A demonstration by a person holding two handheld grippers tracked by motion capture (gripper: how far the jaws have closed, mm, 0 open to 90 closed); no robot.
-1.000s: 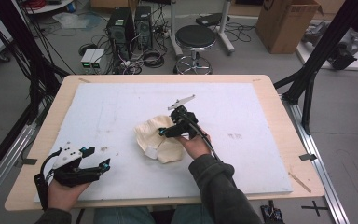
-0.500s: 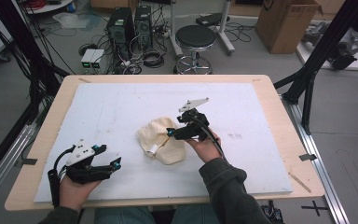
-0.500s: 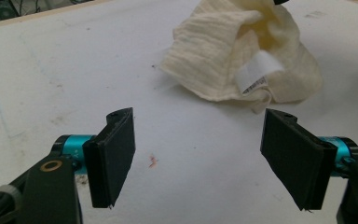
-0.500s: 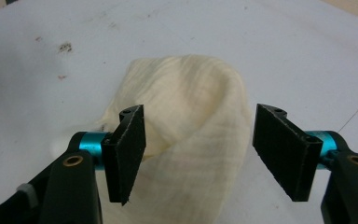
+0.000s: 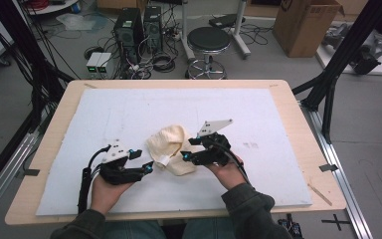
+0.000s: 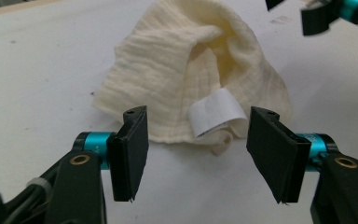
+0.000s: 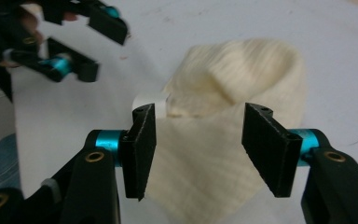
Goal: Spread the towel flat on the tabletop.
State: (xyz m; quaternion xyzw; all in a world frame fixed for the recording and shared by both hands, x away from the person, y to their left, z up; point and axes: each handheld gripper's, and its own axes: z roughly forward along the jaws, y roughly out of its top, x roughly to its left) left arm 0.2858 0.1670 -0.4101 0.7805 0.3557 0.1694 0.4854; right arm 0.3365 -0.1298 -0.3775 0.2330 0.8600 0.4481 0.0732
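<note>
One crumpled cream cloth (image 5: 171, 152) lies on the white mat (image 5: 129, 107), toward the desk's near edge and about midway along it. Its white label (image 6: 214, 112) sits at the hem facing the left gripper (image 6: 198, 140), whose jaws have just been closing but stand apart with nothing pinched. The right gripper (image 7: 198, 130) also stands spread, jaws just narrowing, above the opposite hem. Lower each gripper onto a single-layer edge before pinching, then draw the hems apart evenly
</note>
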